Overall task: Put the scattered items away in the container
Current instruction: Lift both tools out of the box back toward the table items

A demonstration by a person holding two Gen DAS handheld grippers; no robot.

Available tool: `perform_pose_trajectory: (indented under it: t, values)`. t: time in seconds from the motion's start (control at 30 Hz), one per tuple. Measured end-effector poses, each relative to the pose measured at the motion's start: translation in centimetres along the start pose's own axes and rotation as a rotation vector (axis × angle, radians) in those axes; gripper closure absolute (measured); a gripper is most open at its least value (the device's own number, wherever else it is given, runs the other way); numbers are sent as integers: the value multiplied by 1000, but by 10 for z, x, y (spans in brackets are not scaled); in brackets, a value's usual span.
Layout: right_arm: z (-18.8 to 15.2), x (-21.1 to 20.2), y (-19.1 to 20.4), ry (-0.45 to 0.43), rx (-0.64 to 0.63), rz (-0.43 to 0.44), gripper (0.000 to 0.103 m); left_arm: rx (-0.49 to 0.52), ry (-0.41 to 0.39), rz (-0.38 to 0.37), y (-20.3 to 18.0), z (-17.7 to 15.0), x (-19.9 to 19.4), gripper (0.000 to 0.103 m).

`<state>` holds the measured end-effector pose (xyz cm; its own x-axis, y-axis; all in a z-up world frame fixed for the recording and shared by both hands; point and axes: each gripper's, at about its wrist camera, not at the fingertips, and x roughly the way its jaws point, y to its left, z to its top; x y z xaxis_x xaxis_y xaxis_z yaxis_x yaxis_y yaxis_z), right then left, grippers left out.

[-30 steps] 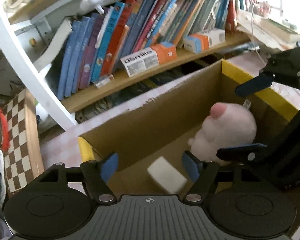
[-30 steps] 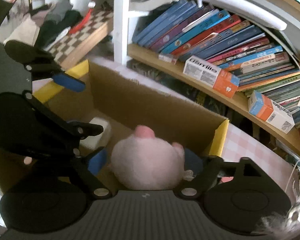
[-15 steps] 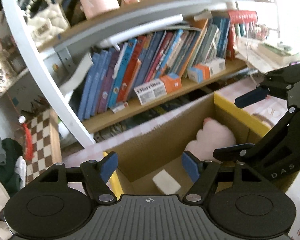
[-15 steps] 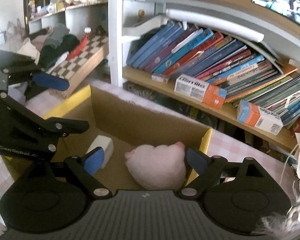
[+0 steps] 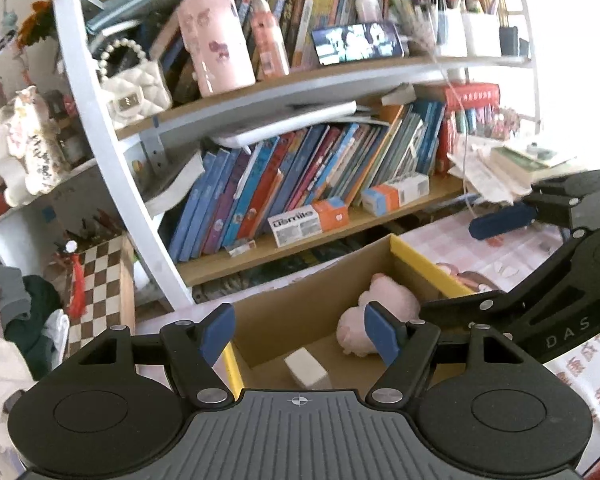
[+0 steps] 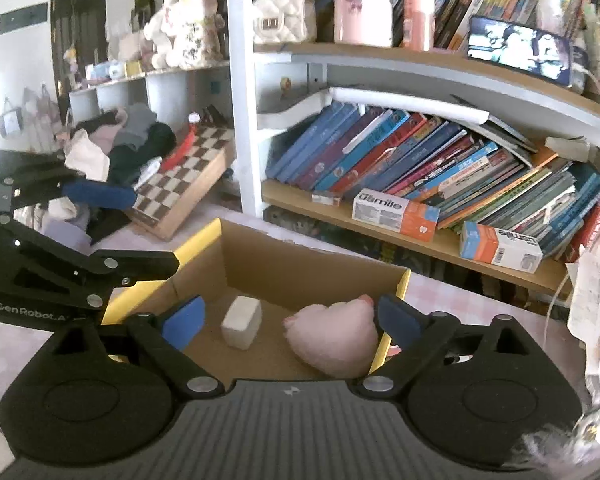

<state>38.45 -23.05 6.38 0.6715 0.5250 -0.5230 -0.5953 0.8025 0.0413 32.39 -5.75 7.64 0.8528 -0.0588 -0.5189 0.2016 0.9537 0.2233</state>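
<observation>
Here we hold both hand-held grippers, left (image 5: 298,336) and right (image 6: 290,322), apart and empty above the box (image 6: 300,276), the right's jaws having just widened, since the plush (image 6: 333,338) and block (image 6: 242,322) now lie inside.

- Daylight floods in from two o'clock in the left wrist view, bleaching that corner white.
- Fisheye distortion bows the bookshelf (image 5: 300,92) at every edge.
- Slight motion blur softens the book spines (image 6: 419,160); black vignette rings the corners.

A pink checked surface (image 6: 451,292) carries an open cardboard box (image 6: 300,268) with yellow-edged flaps; at its left end a chessboard (image 6: 188,176) rests beside piled clothes (image 6: 128,144).
</observation>
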Motion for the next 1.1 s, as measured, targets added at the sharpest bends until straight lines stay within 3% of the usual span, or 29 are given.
perform_pose_trajectory:
  t: [0.23,0.67,1.1]
  values:
    - [-9,-31,19,-30,54,-25,6,-29,-46,-4,3,-12,-34,24]
    - [-45,-88,64,-16,132,-165,5,-122,-72,-53,21,-57,-92,23]
    - [-104,-109,125,102,158,-218,4,-233,43,-96,20,-131,-129,23]
